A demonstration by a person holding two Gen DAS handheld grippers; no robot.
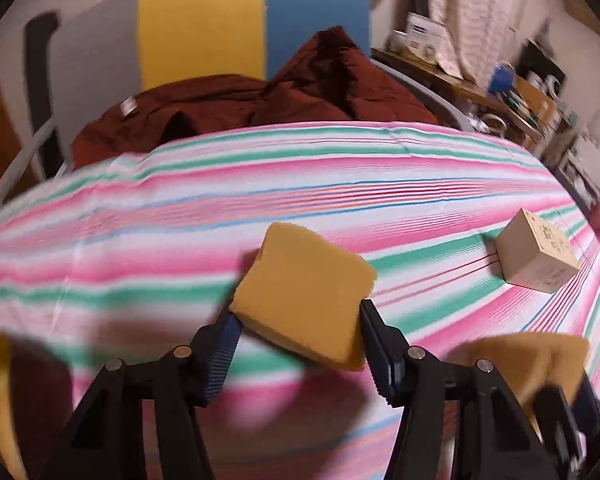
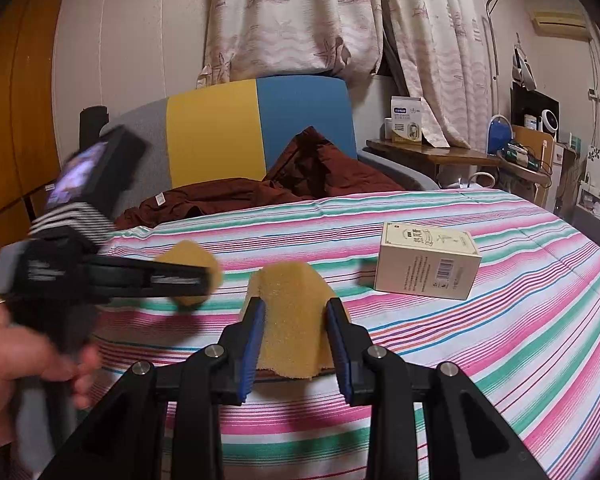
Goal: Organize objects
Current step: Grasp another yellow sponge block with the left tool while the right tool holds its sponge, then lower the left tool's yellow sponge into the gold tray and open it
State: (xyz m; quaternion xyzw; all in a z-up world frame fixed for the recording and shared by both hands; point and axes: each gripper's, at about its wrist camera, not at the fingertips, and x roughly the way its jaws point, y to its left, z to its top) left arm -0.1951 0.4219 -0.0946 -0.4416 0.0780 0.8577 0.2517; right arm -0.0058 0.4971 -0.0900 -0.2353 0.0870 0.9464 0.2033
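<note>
My left gripper (image 1: pixel 298 312) is shut on a yellow sponge (image 1: pixel 304 292) and holds it above the striped bedspread (image 1: pixel 260 184). My right gripper (image 2: pixel 296 312) is shut on a second yellow sponge (image 2: pixel 292 320), squeezed between the blue pads. The left gripper and its sponge (image 2: pixel 192 272) show blurred at the left of the right wrist view. The second sponge (image 1: pixel 528 360) shows at the lower right of the left wrist view. A cream box (image 2: pixel 428 260) lies on the bedspread to the right; it also shows in the left wrist view (image 1: pixel 536 252).
A dark red garment (image 2: pixel 260 188) lies at the far end of the bed against a yellow and blue headboard (image 2: pixel 256 128). A wooden side table (image 2: pixel 432 154) with a carton stands at the right, with cluttered shelves beyond.
</note>
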